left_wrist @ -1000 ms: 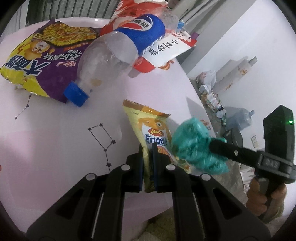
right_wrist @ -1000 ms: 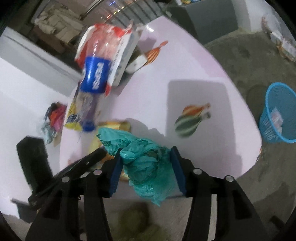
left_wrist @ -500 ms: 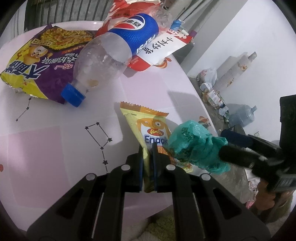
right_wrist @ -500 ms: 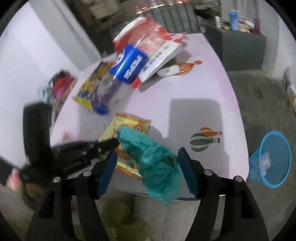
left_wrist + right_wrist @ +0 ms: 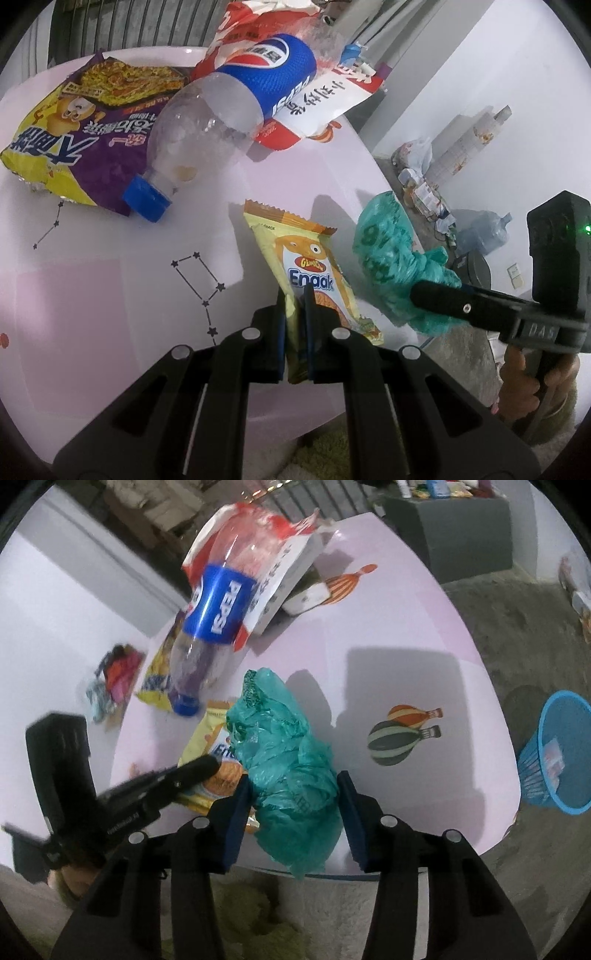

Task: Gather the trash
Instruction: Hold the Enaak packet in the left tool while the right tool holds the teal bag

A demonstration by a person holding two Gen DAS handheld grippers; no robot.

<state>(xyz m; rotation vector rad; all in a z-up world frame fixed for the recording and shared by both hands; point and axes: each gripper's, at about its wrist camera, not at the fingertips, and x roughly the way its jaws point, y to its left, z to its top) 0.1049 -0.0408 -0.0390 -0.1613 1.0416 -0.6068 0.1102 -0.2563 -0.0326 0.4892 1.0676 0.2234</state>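
1. The left tongs (image 5: 295, 325) are seen pressed together on the near end of a yellow snack packet (image 5: 314, 273), which lies on the pink table (image 5: 92, 314) close to its near edge.
2. The right tongs (image 5: 295, 812) are closing, with a crumpled green plastic bag (image 5: 288, 768) between their blue pads (image 5: 351, 812); the left pad touches the bag, and whether the right one does cannot be told.
3. In the left wrist view the green bag is found just right of the snack packet, at the table's right edge, with the right tongs reaching in from the right and a hand (image 5: 528, 384) on their grip.
4. Farther on the table a clear Pepsi bottle (image 5: 221, 110) with a blue cap is laid across a purple and yellow noodle bag (image 5: 74, 129) and a red and white wrapper (image 5: 314, 96).
5. A blue basket (image 5: 554, 753) is seen on the floor beyond the table's right side, well apart from both tongs; a scrap lies in it.
6. Balloon pictures (image 5: 402, 734) are printed on the table right of the green bag.
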